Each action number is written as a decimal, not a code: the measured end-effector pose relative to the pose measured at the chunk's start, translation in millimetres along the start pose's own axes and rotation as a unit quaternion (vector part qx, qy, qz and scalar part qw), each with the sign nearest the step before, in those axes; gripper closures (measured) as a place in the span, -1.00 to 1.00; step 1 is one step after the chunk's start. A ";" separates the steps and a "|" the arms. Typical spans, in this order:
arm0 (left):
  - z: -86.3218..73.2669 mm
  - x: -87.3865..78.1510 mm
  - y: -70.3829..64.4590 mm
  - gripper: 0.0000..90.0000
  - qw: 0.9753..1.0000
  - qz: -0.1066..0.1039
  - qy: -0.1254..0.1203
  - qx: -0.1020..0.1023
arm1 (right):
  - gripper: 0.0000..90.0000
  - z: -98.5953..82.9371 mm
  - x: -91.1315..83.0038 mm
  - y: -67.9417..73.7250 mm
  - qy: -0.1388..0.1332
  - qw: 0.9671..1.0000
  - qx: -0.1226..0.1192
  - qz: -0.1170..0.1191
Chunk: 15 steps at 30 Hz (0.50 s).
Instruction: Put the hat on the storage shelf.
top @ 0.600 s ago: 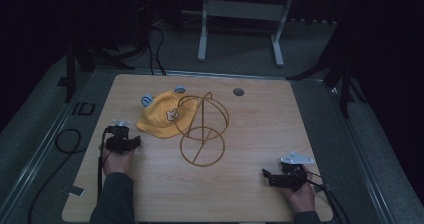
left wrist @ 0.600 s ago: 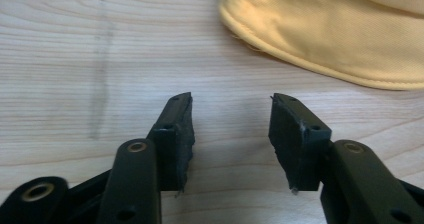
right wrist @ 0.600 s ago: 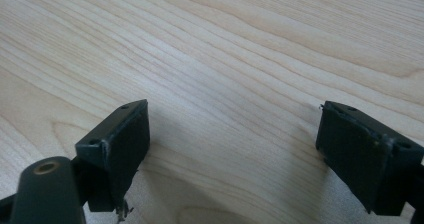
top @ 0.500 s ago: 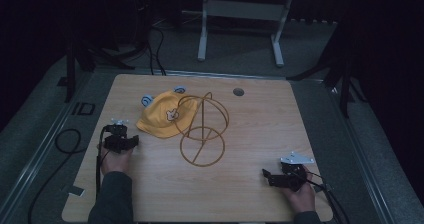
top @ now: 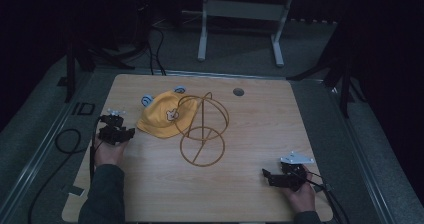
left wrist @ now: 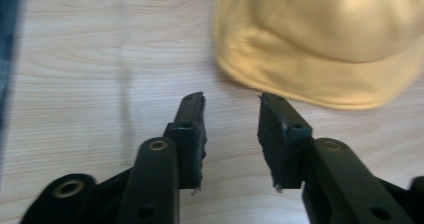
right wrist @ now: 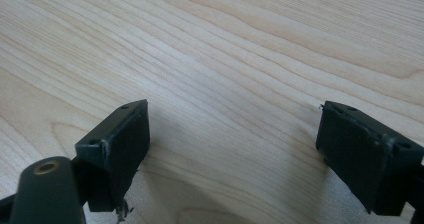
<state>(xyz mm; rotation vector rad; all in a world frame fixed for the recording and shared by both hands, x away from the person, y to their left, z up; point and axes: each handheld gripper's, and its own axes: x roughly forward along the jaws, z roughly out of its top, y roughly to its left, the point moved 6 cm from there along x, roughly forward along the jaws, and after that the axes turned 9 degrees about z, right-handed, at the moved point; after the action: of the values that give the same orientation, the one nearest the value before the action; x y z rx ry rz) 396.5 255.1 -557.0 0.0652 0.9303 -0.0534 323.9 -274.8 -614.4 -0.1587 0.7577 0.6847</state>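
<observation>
Item 1, left gripper (top: 131,133): I hold it low on the table (top: 150,194) at the left side, jaws parted by a narrow gap with nothing between them, aimed at the brim of the yellow cap (left wrist: 330,39). In the left gripper view the brim edge lies just beyond the tips, not touching. I judge this the approach to a pinch on the brim (the thinnest, firmest part of the cloth).

Item 2, yellow cap: lies left of centre, crown up, a small emblem on the front, leaning against or slightly overlapping the wire stand (top: 202,129); I cannot tell whether they touch. Two small blue-and-white things (top: 146,100) sit just behind it, too small to identify.

Item 3, wire stand: two rings and an upright, mid-table, likely where the cap belongs.

Item 4, right gripper (top: 265,174): parked near the front right corner, jaws spread wide and empty over bare wood, well apart from everything, kept out of the working lane.

Item 5, room: open wood between the left gripper and the cap, and a broad bare stretch in front of the stand. The table's left edge is close behind my left hand (top: 107,151); a round hole (top: 238,91) sits near the far edge.
</observation>
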 end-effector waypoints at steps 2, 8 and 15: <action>4.0 -4.5 0.8 0.47 1.000 -0.008 0.004 0.005 | -0.69 0.0 0.0 0.0 0.000 1.000 0.000 0.000; 16.9 -16.0 -0.6 0.45 1.000 -0.016 0.001 0.026 | -0.69 0.0 0.1 0.0 0.000 1.000 0.000 0.000; 38.3 -28.4 -7.0 0.40 0.998 -0.019 -0.010 0.053 | -0.69 -0.2 -0.1 0.6 -0.001 1.000 0.001 0.000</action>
<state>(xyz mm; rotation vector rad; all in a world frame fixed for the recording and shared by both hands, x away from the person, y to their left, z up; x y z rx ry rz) 409.6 245.6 -511.6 0.1452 0.9082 -0.1389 323.3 -274.4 -614.5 -0.1573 0.7569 0.6842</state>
